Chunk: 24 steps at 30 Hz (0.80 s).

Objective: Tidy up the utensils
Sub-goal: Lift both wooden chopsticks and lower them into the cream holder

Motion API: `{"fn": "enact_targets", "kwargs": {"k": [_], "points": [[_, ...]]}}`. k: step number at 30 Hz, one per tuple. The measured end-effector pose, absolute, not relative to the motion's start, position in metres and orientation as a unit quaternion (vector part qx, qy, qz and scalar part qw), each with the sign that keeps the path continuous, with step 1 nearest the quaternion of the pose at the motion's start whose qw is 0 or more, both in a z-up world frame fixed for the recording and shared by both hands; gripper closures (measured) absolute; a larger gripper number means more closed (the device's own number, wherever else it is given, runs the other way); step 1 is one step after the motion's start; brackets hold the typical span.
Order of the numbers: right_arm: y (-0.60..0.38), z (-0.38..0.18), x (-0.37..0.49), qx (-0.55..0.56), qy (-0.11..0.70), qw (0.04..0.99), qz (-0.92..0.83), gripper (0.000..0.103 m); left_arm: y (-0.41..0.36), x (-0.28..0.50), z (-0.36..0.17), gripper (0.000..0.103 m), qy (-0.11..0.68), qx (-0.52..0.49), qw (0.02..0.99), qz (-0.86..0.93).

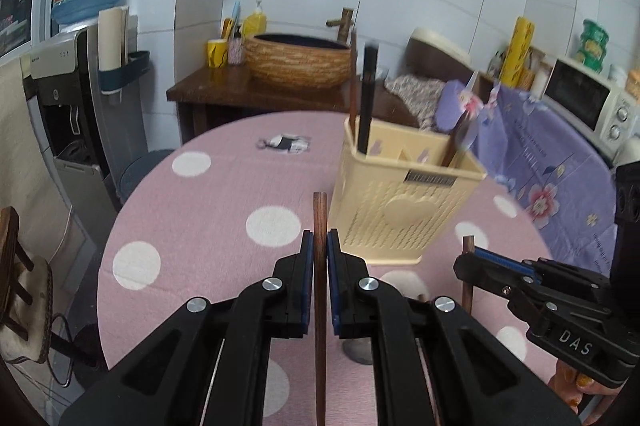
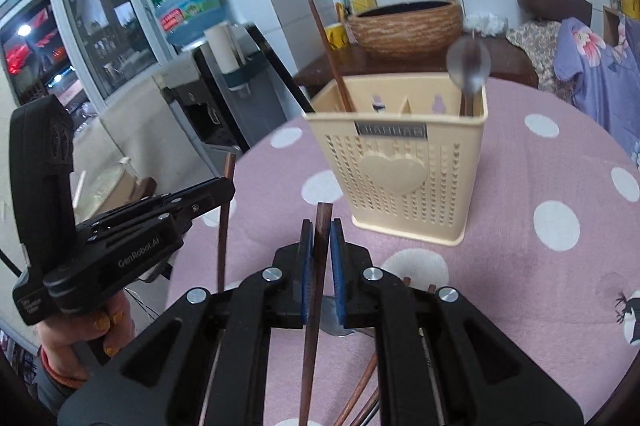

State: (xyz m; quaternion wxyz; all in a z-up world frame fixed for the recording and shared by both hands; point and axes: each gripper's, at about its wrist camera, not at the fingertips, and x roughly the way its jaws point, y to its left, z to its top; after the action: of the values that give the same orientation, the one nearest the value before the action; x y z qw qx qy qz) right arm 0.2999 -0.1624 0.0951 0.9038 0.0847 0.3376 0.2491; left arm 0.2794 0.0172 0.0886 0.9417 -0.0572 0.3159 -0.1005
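Observation:
A cream plastic utensil holder (image 1: 396, 201) (image 2: 404, 161) stands on the pink dotted tablecloth. It holds a black chopstick (image 1: 368, 97), a brown chopstick (image 2: 332, 61) and a spoon (image 2: 468, 63). My left gripper (image 1: 320, 242) is shut on a brown wooden chopstick (image 1: 320, 290), held upright just left of the holder. My right gripper (image 2: 322, 230) is shut on another brown chopstick (image 2: 316, 278), upright in front of the holder. The right gripper also shows in the left wrist view (image 1: 470, 258), and the left gripper in the right wrist view (image 2: 224, 193).
More brown chopsticks (image 2: 360, 390) and a metal spoon (image 1: 358, 350) lie on the table under the grippers. A woven basin (image 1: 298, 59) sits on a dark wooden counter behind the table. A water dispenser (image 1: 76, 73) stands left. A microwave (image 1: 588, 101) stands right.

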Motion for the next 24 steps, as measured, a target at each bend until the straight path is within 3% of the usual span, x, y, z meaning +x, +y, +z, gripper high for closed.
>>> {"fn": "enact_targets", "kwargs": {"k": [8, 24], "points": [[-0.163, 0.141, 0.287, 0.067, 0.303, 0.912, 0.268, 0.095, 0.018, 0.264, 0.125, 0.095, 0.28, -0.052, 0.952, -0.113], [-0.169, 0.15, 0.283, 0.074, 0.299, 0.907, 0.286, 0.095, 0.026, 0.26, 0.133, 0.095, 0.28, -0.068, 0.949, -0.127]]}}
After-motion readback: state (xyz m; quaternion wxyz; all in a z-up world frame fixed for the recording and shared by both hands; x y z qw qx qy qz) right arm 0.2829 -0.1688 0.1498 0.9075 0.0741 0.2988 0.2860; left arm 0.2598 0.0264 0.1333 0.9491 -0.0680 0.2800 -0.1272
